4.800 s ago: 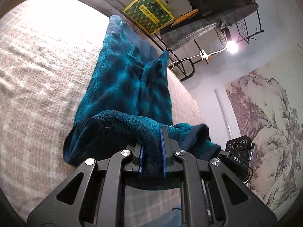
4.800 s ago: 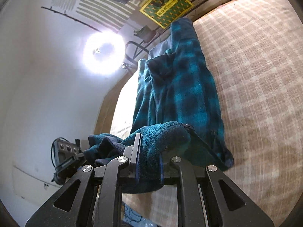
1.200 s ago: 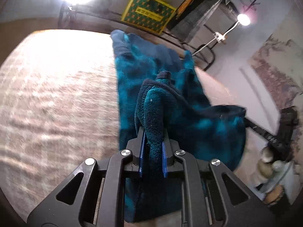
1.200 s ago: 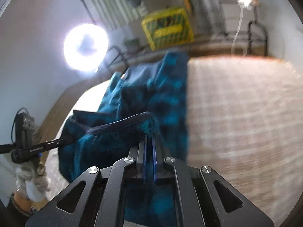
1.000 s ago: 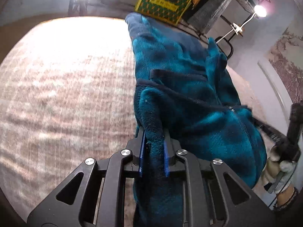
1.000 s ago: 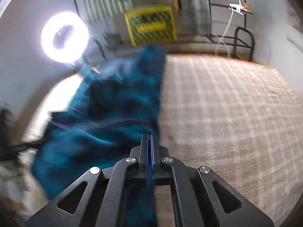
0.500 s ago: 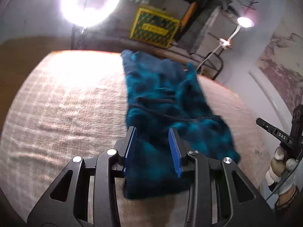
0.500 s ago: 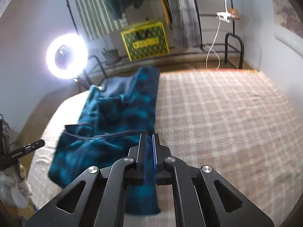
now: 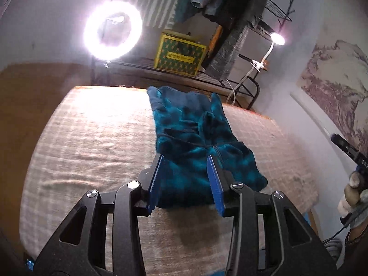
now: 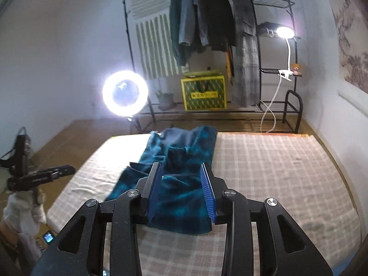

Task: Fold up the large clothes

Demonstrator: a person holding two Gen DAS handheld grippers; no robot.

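Looking down over the bed (image 10: pixel 287 172) from both wrists, I see the teal fleece garment (image 10: pixel 181 184) lying flat on the checked cover, its long axis running straight away from me toward the clothes rack (image 10: pixel 218 23) at the far wall, with the near hem just beyond my fingertips. Both tongs sit above and short of that near edge, angled downward — the cloth lies ahead and below, touching neither. From the left tongs (image 9: pixel 186 179) the garment spreads a little to the right; from the right tongs (image 10: pixel 181 191) it leans a little to the left, so I judge the two about equally near, one over each near corner. Both pairs of jaws are opening, blue pads apart, nothing between them. I reckon the next fold calls for re-gripping that near hem.
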